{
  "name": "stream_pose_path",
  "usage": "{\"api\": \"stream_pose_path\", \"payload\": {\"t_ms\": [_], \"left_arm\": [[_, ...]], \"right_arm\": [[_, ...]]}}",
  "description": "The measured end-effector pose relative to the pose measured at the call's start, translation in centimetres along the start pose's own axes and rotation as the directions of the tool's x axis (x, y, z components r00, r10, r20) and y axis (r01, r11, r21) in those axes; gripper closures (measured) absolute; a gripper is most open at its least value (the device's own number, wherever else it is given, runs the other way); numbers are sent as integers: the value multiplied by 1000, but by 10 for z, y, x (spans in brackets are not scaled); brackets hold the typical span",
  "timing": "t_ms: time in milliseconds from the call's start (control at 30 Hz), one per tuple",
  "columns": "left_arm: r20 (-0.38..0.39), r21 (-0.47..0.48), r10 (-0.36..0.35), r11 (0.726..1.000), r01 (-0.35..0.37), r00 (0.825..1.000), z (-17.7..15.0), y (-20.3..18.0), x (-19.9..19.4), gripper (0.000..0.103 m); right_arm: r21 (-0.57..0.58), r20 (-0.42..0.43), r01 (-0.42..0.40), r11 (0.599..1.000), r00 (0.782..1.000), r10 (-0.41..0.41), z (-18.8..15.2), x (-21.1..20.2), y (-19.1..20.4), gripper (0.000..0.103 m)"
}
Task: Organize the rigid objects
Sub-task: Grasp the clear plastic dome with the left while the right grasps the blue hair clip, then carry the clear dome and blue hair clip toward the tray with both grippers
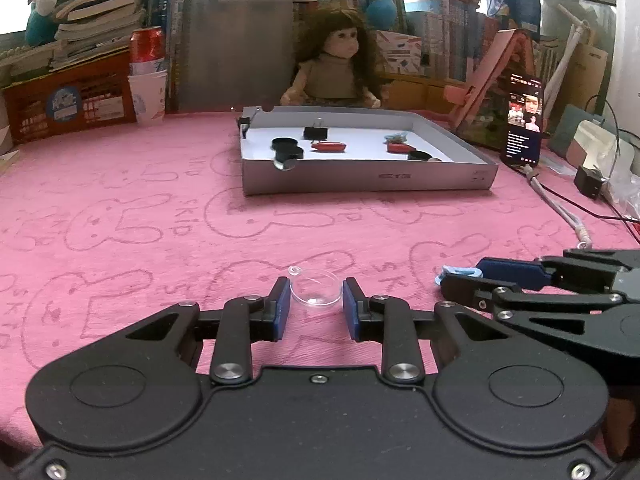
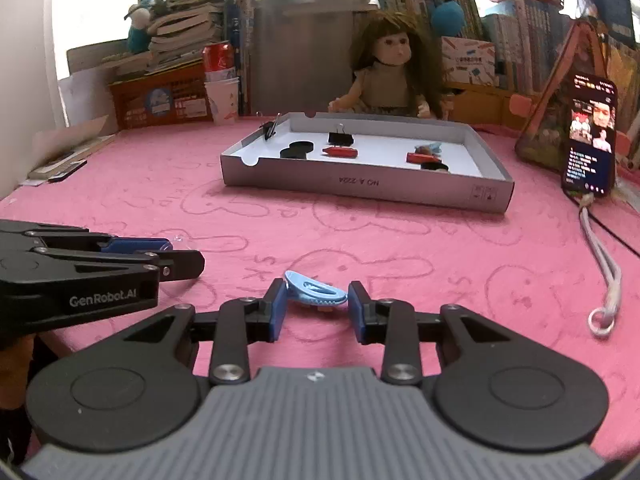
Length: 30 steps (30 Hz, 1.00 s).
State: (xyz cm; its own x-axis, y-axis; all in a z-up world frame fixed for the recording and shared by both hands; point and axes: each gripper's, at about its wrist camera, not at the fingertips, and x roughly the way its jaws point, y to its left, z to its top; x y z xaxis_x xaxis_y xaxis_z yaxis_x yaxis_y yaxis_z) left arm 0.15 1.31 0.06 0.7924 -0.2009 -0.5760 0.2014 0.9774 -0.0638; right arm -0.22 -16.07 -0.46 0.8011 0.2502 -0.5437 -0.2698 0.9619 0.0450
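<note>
The clear dish [image 1: 316, 289] sits on the pink table [image 1: 160, 220] between my left hand-held gripper's [image 1: 316, 307] spread fingers; my right hand-held gripper [image 2: 317, 307], also released, brackets the blue clip [image 2: 314, 293]. The grey tray [image 2: 366, 186] lies beyond.

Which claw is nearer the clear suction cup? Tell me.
Left. The left claw has its fingers either side of the clear suction cup; the right claw sits off to its right, around the blue clip.

A clear round dish [image 1: 316, 289] and a light-blue clip [image 2: 314, 292] lie on the pink cloth [image 1: 160, 220].
</note>
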Motion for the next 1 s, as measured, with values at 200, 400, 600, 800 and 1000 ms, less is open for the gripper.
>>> {"api": "stream_pose_path", "payload": {"t_ms": [200, 400, 600, 800, 1000], "left_arm": [[8, 2, 12, 1000, -13, 1000, -1, -9, 2, 76], [13, 5, 24, 1000, -25, 1000, -2, -12, 6, 69], [21, 9, 52, 999, -53, 998, -2, -13, 8, 64], [38, 36, 84, 996, -85, 996, -4, -17, 12, 59], [49, 40, 94, 995, -96, 994, -5, -18, 15, 58]], "right_arm": [[-81, 5, -26, 996, 1000, 26, 2, 4, -20, 65], [-50, 36, -7, 999, 999, 9, 6, 5, -35, 56], [27, 71, -15, 1000, 997, 13, -1, 6, -35, 36], [125, 115, 58, 990, 991, -72, -8, 12, -35, 28], [147, 140, 103, 984, 982, -124, -14, 16, -30, 24]]}}
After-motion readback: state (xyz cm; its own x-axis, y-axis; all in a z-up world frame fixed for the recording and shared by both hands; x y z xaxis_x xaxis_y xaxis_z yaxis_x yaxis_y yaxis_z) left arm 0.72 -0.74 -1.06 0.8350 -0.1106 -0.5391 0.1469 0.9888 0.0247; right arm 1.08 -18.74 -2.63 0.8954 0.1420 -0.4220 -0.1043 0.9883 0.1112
